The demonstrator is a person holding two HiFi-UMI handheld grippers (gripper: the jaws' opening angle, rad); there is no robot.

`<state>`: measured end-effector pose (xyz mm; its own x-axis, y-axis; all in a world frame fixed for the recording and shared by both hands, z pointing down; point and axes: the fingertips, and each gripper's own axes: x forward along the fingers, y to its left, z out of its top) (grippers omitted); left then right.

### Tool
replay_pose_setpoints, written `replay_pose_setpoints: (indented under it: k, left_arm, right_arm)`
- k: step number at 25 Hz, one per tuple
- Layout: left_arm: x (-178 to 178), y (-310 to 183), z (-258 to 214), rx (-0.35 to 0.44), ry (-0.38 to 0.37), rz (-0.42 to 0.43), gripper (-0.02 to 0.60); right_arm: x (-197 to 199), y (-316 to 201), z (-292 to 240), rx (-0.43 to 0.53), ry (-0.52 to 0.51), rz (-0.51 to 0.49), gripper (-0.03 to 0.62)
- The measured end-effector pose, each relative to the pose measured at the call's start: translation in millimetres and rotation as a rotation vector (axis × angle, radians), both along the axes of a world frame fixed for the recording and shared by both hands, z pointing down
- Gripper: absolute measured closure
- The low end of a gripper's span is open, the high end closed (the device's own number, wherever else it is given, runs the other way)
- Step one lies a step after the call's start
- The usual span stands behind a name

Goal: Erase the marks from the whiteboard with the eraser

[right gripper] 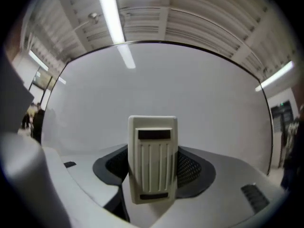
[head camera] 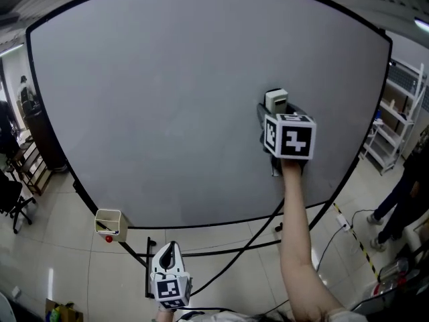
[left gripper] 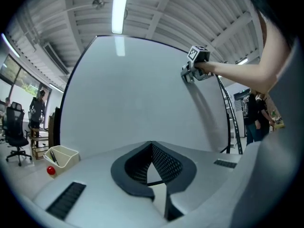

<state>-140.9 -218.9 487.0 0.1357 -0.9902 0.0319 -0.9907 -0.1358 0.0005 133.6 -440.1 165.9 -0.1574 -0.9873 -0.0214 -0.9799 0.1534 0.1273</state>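
A large whiteboard (head camera: 167, 113) on a black frame fills the head view; I see no marks on it. My right gripper (head camera: 276, 109) is raised against its right half, shut on a cream eraser (right gripper: 152, 158) with a ribbed back, also seen as the eraser (head camera: 275, 100) poking above the marker cube. The right gripper (left gripper: 190, 72) shows far off in the left gripper view, touching the whiteboard (left gripper: 133, 94). My left gripper (head camera: 169, 255) hangs low below the board's bottom edge; its jaws (left gripper: 151, 167) meet with nothing between them.
A cream pen tray (head camera: 110, 223) with a red round object (head camera: 108, 239) hangs at the board's lower left corner. Black stand legs and cables (head camera: 234, 253) run across the tiled floor. A person (head camera: 402, 193) stands at right near shelving (head camera: 395, 113); office chairs (head camera: 13, 200) stand left.
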Motion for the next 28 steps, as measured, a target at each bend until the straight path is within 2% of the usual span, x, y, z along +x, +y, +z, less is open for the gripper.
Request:
replay_pose_setpoints:
  k: [2, 4, 6, 9, 11, 13, 15, 17, 20, 22, 24, 26, 28]
  left_arm:
    - [-8, 1, 3, -0.012, 0.018, -0.027, 0.58]
    - [-14, -1, 5, -0.017, 0.028, -0.044, 0.58]
    - [-14, -4, 6, -0.016, 0.027, -0.043, 0.58]
    - [-4, -6, 9, -0.016, -0.005, -0.007, 0.58]
    - [5, -6, 7, -0.013, -0.011, 0.018, 0.579]
    - [13, -6, 5, -0.007, -0.007, 0.037, 0.579]
    - [16, -4, -1, 0.001, 0.007, 0.035, 0.579]
    - [15, -4, -2, 0.004, 0.013, 0.03, 0.58]
    - [12, -3, 0, -0.004, 0.016, 0.026, 0.58]
    - [12, -3, 1, -0.008, 0.016, 0.027, 0.58]
    - [12, -4, 0, -0.004, 0.018, 0.025, 0.58]
    - [13, -2, -1, -0.003, 0.023, 0.022, 0.578]
    - [13, 0, 1, -0.007, 0.017, 0.019, 0.58]
  right_arm:
    - [2, 0, -13, 0.014, -0.133, -0.048, 0.316]
    - [-37, 6, -9, 0.02, -0.146, -0.11, 0.316]
    - [-85, 11, 27, -0.008, -0.025, -0.128, 0.315]
    - [-139, 21, 91, -0.064, 0.228, -0.124, 0.312]
    - [-158, 24, 115, -0.085, 0.322, -0.15, 0.31]
    - [-146, 19, 105, -0.073, 0.323, -0.146, 0.31]
    - [-106, 13, 56, -0.015, 0.267, -0.086, 0.31]
    - [-55, 4, 9, 0.017, 0.186, -0.028, 0.309]
    - [-8, 2, -43, 0.031, 0.025, -0.026, 0.31]
    - [-10, 1, -52, -0.008, -0.034, -0.072, 0.31]
    - [-23, -1, -34, -0.037, -0.013, -0.057, 0.31]
    - [-43, 1, 9, -0.062, 0.033, -0.036, 0.31]
    - [-72, 8, 68, -0.104, 0.08, -0.057, 0.312]
